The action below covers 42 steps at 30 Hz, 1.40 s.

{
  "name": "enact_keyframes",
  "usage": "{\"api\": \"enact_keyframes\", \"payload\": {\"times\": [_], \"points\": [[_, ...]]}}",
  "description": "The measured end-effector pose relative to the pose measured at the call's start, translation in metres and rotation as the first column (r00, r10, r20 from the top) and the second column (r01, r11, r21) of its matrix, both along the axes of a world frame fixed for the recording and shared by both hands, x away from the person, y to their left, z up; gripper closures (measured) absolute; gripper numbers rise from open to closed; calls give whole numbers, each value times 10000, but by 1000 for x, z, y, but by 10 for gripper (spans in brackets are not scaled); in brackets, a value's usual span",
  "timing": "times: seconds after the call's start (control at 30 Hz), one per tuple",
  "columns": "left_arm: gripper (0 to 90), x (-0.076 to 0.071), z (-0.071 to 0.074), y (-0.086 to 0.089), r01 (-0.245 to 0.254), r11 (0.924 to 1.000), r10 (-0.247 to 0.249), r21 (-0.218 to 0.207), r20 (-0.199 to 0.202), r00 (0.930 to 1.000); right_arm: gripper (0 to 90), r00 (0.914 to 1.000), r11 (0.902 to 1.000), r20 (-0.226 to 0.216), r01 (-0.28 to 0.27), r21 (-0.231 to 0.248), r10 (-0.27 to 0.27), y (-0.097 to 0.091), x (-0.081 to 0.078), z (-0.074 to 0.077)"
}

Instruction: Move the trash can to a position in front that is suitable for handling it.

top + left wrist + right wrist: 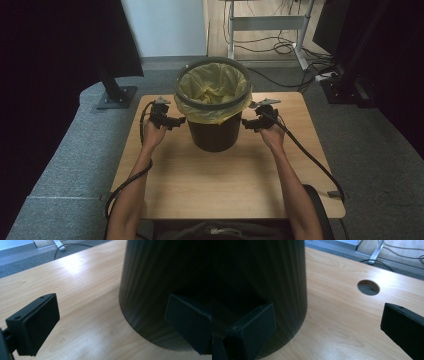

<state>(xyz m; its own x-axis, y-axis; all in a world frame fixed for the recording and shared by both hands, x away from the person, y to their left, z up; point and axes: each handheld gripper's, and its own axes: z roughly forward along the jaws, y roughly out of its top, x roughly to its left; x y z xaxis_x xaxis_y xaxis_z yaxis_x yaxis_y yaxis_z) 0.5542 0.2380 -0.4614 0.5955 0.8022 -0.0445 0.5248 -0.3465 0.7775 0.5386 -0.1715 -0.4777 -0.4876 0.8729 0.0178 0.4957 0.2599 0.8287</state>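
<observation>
Looks like an office or lab recording space, not a home. The wooden table (225,175) is a desk type — it has a round cable hole (368,287) cut through the top. Beyond the table: grey carpet (380,150), a metal desk frame (267,22) with loose cables (280,47) on the floor under it, a power strip (327,76) (plugged, off to the far right of the table). Left of the table — a dark panel on a flat stand base (116,97).

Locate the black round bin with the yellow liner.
In the high view, the black bin stands mid-table toward the far edge, between the left gripper and right gripper.
</observation>
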Motion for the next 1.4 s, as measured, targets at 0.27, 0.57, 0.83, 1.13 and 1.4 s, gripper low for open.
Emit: {"api": "enact_keyframes", "payload": {"times": [0.27, 0.57, 0.83, 1.13, 1.4], "points": [[0, 18, 5, 0, -354, 9993, 354, -72, 1, 9994, 0, 9994, 9978, 120, 313, 580, -320, -4, 15, 4], [0, 26, 6, 0, -470, 9983, 469, -345, -34, 9989, 7, 9985, 9986, 252, 480, 228, -486, -1, 31, 7], [0, 16, 6, -3, -134, 9998, 133, -167, -43, 9999, 10, 9989, 9997, 398, 262, 2, -262, -4, 23, 8], [0, 1, 9, -10, 177, 9997, -179, 148, 142, 9997, 11, 9992, 9999, 369, 128, -69, -125, -11, 9, 9], [0, -16, 9, -15, 419, 9986, -428, 308, 306, 9986, 10, 9987, 9996, 508, -28, -274, 42, -17, -11, 10]]}}
